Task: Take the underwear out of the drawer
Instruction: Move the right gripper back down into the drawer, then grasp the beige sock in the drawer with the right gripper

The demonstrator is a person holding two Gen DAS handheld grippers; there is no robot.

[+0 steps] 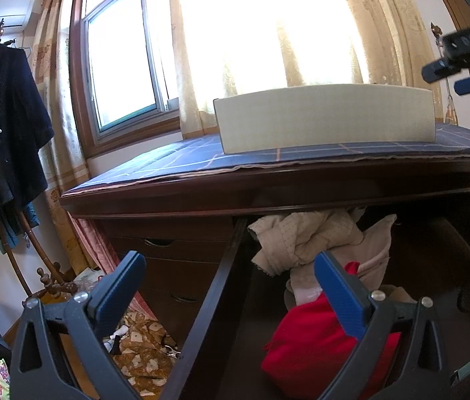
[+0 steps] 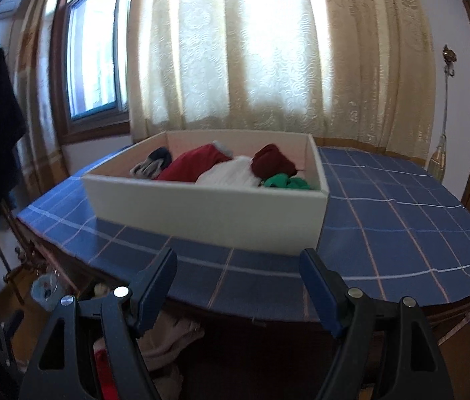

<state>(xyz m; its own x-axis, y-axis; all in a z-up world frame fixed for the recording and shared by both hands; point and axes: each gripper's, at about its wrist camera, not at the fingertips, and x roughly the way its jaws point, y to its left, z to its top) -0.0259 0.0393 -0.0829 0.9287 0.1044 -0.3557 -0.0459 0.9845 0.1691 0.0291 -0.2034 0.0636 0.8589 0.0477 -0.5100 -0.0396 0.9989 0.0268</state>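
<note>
The dark wooden drawer (image 1: 216, 286) is pulled open below the desk top. Inside lie a red garment (image 1: 315, 343) and crumpled beige underwear (image 1: 305, 240). My left gripper (image 1: 228, 276) is open and empty, low over the drawer's left wall, its right finger in front of the red garment. My right gripper (image 2: 238, 276) is open and empty, held above the desk's front edge; it also shows at the upper right of the left wrist view (image 1: 458, 73). A white box (image 2: 208, 206) on the desk holds red, white, maroon and green clothes (image 2: 231, 170). The beige underwear shows below the desk edge (image 2: 171, 336).
A blue checked cloth (image 2: 385, 220) covers the desk top. Closed drawers (image 1: 174, 266) sit left of the open one. A coat rack with a dark coat (image 1: 1, 140) stands at left, with patterned cloth (image 1: 144, 350) on the floor. Curtains (image 2: 235, 50) hang behind.
</note>
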